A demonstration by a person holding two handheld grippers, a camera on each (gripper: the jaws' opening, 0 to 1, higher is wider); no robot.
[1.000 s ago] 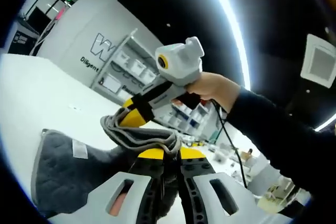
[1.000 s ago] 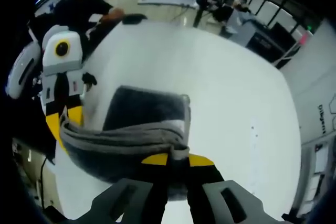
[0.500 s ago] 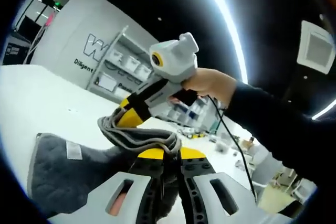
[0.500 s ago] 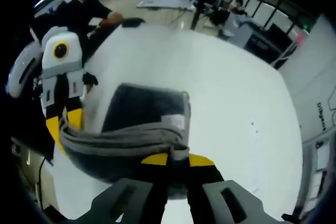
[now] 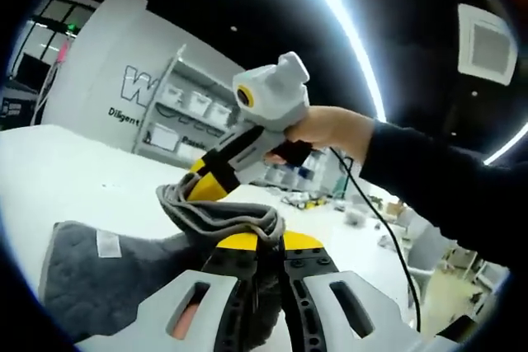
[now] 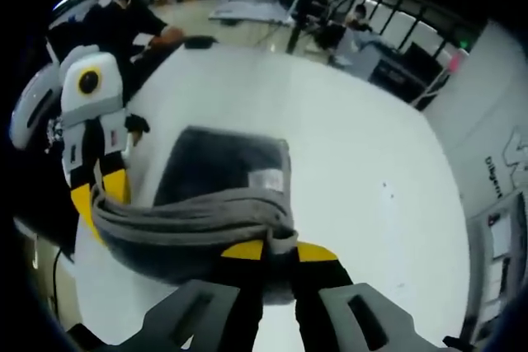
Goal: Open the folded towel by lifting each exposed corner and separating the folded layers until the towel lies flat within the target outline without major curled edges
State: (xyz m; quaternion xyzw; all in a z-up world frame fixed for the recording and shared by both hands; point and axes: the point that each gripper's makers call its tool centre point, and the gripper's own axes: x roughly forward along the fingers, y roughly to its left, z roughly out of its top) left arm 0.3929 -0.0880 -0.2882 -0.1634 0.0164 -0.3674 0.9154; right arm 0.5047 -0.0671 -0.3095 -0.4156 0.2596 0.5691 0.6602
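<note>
A dark grey towel with a light grey hem and a small white label hangs between both grippers above the white table. My left gripper is shut on one corner of its hem. In the left gripper view the right gripper, held by a hand, pinches the other end of the same edge. In the right gripper view my right gripper is shut on the towel, whose hem stretches left to the left gripper. The towel's lower part lies folded on the table.
A grey wall with lettering and shelves of white bins stands beyond the table. A person in dark clothes leans at the table's far edge. More tables and dark frames stand farther back.
Both grippers keep their hold on the towel's edge. The views have tilted slightly, so both hands have risen a little with the towel; the hem stays stretched between them.
</note>
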